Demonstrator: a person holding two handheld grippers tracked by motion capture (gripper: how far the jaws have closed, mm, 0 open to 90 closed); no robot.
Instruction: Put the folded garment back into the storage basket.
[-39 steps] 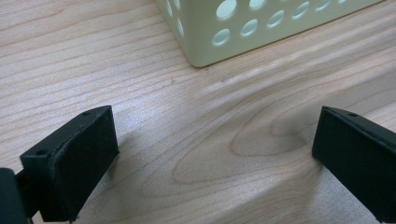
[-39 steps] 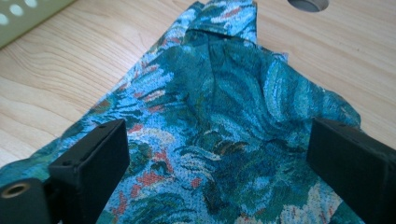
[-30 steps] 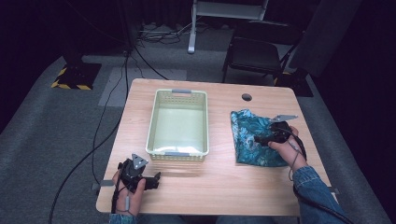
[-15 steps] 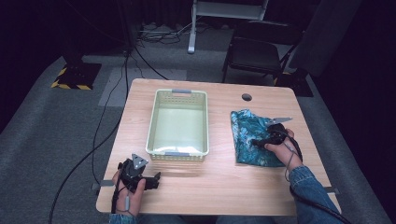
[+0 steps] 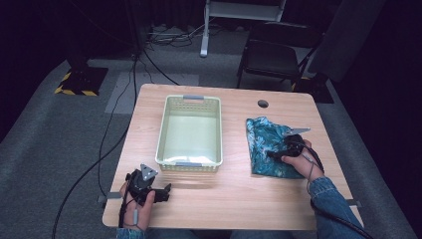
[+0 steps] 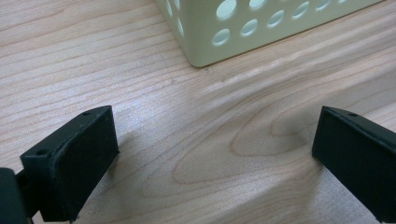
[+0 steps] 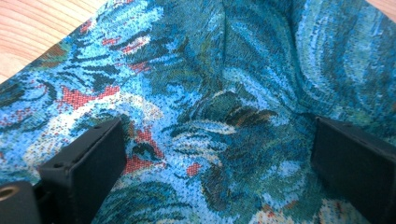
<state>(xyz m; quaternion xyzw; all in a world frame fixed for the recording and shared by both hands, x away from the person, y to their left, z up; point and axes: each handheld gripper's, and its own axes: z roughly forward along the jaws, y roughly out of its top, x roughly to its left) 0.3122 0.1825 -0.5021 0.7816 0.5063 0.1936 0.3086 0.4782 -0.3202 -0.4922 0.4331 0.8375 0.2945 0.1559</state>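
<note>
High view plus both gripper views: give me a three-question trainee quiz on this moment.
1. True or false: the right tool is over the cloth.
2. The left tool is: A) inside the basket, B) on the table near the basket's front corner, C) on the cloth.
3. How do both tools' jaws stand?

Key: 1 true. 2 B. 3 Open, with nothing gripped; the right jaws straddle cloth.

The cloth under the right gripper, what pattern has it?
Blue-green swirls with red flecks on the cloth, clearest in right gripper view.
</note>
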